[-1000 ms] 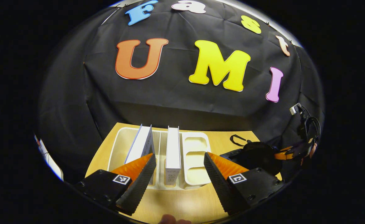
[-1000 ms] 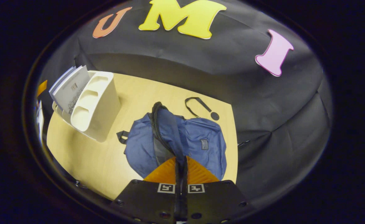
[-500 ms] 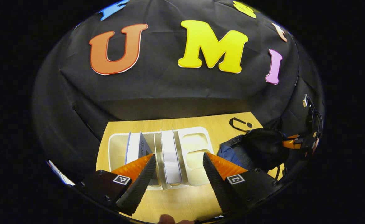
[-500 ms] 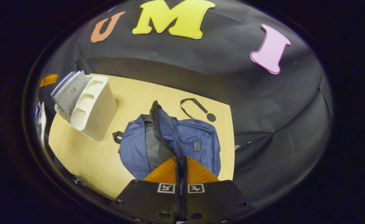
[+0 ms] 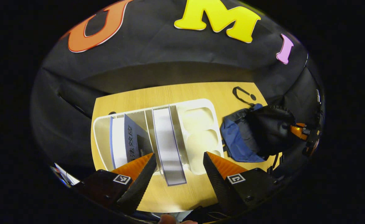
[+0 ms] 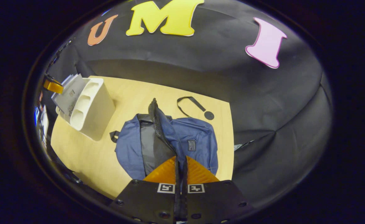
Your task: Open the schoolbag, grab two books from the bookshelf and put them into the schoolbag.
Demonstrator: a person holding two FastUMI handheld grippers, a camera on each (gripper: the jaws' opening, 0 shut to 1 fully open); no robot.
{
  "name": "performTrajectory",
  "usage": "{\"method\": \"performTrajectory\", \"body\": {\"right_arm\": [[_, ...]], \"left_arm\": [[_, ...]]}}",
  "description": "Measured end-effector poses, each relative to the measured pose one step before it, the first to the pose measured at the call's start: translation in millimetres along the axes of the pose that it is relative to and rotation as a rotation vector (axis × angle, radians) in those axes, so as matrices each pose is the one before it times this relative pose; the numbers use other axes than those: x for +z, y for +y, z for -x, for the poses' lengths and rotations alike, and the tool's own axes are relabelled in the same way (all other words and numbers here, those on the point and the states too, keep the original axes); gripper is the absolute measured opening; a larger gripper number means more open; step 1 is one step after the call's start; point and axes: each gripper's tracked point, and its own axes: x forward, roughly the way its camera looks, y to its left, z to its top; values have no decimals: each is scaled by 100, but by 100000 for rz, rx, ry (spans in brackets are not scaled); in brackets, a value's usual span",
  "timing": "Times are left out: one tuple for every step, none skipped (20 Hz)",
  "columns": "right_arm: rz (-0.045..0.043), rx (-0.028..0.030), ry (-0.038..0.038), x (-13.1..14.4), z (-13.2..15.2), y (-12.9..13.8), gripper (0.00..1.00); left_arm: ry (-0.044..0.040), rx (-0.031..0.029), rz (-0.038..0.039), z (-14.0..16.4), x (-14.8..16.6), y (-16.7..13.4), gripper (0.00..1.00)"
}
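My right tool [image 6: 180, 169] pinches the schoolbag [image 6: 167, 143] flap open; my left tool [image 5: 179, 168] gapes above the bookshelf [image 5: 201, 124], both books [image 5: 167, 143] still unpicked

A light wooden table [image 6: 132, 93] stands in the booth. Black cloth [image 6: 226, 77] hangs behind it and beside it. The cloth has soft folds.
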Motion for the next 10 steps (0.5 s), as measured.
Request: {"method": "performTrajectory", "body": {"right_arm": [[-545,369,-17,-80,-128,-136,0],[-49,207,-80,-38,-88,-121,0],[-31,122,-162,-30,20,-85,0],[-35,3,-112,28,24,-138,0],[-32,96,-46,16,0,-87,0],[-130,195,-14,-107,-64,-32,0],[-198,234,58,-36,-2,9,0],[-96,323,100,-98,8,33,0],[9,327,-74,16,27,-3,0],[154,197,-58,-23,22,3,0]], "left_arm": [[3902,686,1092,-730,-293,489,96],[3755,437,1353,-442,-198,273,95],[2645,579,1093,-409,-85,291,96],[2288,493,829,-311,-210,212,95],[1857,-305,569,-231,-101,-33,95],[1659,-424,674,-89,-233,-111,95],[1287,-364,358,-109,-133,35,95],[471,409,332,-151,-61,184,94],[259,582,-53,-9,93,160,93],[-2,793,-193,89,-55,179,90]]}}
